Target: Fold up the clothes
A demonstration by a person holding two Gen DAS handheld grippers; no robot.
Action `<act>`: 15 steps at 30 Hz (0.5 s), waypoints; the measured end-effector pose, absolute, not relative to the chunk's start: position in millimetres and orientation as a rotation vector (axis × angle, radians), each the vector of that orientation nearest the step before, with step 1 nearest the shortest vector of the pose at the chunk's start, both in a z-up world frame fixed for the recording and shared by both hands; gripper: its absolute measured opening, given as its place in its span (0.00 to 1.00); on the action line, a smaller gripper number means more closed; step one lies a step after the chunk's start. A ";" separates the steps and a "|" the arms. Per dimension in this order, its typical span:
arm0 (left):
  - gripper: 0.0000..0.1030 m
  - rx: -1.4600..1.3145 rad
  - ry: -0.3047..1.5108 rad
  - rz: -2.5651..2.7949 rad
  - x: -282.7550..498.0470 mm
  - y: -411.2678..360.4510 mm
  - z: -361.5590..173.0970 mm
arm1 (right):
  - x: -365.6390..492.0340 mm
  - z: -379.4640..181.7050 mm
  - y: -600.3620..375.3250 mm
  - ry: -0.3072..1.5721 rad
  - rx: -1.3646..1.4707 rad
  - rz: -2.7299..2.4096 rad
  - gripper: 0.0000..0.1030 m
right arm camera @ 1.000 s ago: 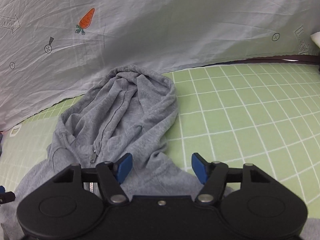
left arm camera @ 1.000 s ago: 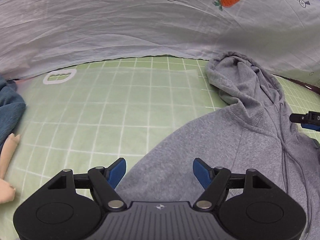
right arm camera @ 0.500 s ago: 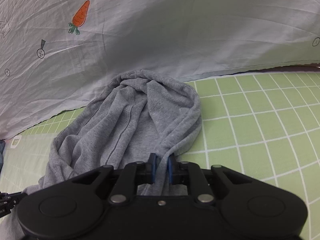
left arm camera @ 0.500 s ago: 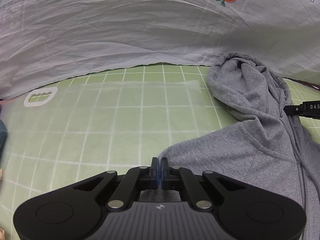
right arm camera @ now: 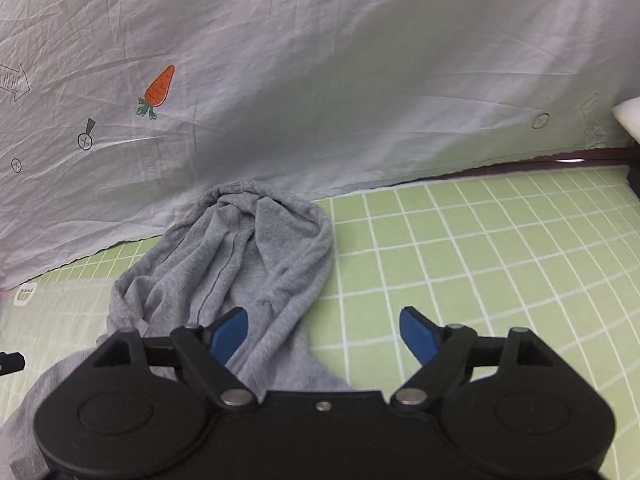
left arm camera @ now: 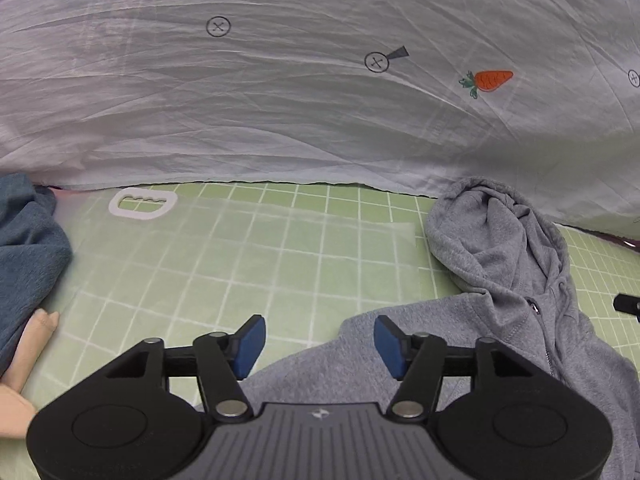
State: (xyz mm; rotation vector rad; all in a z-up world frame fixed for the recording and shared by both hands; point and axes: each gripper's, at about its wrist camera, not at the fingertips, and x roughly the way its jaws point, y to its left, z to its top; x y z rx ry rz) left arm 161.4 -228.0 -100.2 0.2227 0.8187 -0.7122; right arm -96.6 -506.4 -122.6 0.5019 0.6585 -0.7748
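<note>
Blue-grey fleece, a bunched garment, lay at the far left of the left wrist view, on the green gridded mat; below it a person's hand rested on the mat, its fingers touching the fleece's lower edge; further back, near the hem of the pale printed sheet, sat a white oblong label on a clear film spread over the grid; the left gripper hung low in the middle with its blue pads well apart and its jaws opening, nothing pinched between them, though the shoulder of the grey zip hoodie lay directly beneath the gap; the pads did not press on the cloth; the hoodie spread to the right, its hood crumpled against the sheet's hem, the zip and a drawstring running down its front; an orange carrot print showed on the sheet above the hood; at the right edge a black tip of the other tool poked in.

From the right wrist view the hoodie lay left of centre, hood bunched toward the sheet; the right gripper stood wide with its jaws opening; the hood's edge passed under its left pad, bare mat under the right; no cloth was gripped; a white object, too cut off to name, sat at the far right.
</note>
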 end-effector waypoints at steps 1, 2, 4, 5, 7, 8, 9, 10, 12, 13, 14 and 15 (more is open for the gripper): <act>0.71 0.214 0.813 -0.698 155.2 -217.1 -96.5 | -108.5 -122.1 -494.4 0.665 0.504 -0.786 0.89; 0.77 0.212 0.809 -0.681 148.2 -206.6 -93.6 | -119.7 -122.5 -480.8 0.674 0.501 -0.798 0.93; 0.82 0.214 0.812 -0.646 134.7 -183.1 -91.3 | -141.1 -126.3 -450.2 0.688 0.492 -0.813 0.98; 0.82 0.212 0.818 -0.630 128.7 -171.4 -91.6 | -150.2 -129.5 -436.9 0.691 0.499 -0.812 0.98; 0.82 0.191 0.850 -0.602 119.3 -144.7 -95.3 | -166.3 -140.0 -412.2 0.708 0.542 -0.787 0.99; 0.82 0.178 0.867 -0.588 114.7 -131.0 -97.4 | -172.7 -146.0 -401.2 0.724 0.561 -0.778 0.99; 0.82 0.167 0.881 -0.573 110.1 -117.9 -99.3 | -178.6 -152.3 -390.0 0.741 0.573 -0.775 0.99; 0.82 0.159 0.892 -0.558 105.9 -105.0 -100.8 | -183.5 -157.7 -381.4 0.757 0.580 -0.776 0.99; 0.82 0.151 0.899 -0.526 95.9 -78.0 -102.7 | -192.1 -167.4 -367.8 0.783 0.595 -0.779 1.00; 0.82 0.148 0.901 -0.510 92.4 -67.1 -103.2 | -195.6 -169.2 -361.8 0.780 0.585 -0.787 0.99; 0.82 0.143 0.904 -0.492 89.6 -56.2 -103.6 | -198.0 -169.5 -356.1 0.780 0.568 -0.792 1.00; 0.82 0.137 0.906 -0.476 87.2 -46.0 -103.7 | -199.2 -168.8 -353.5 0.784 0.568 -0.790 1.00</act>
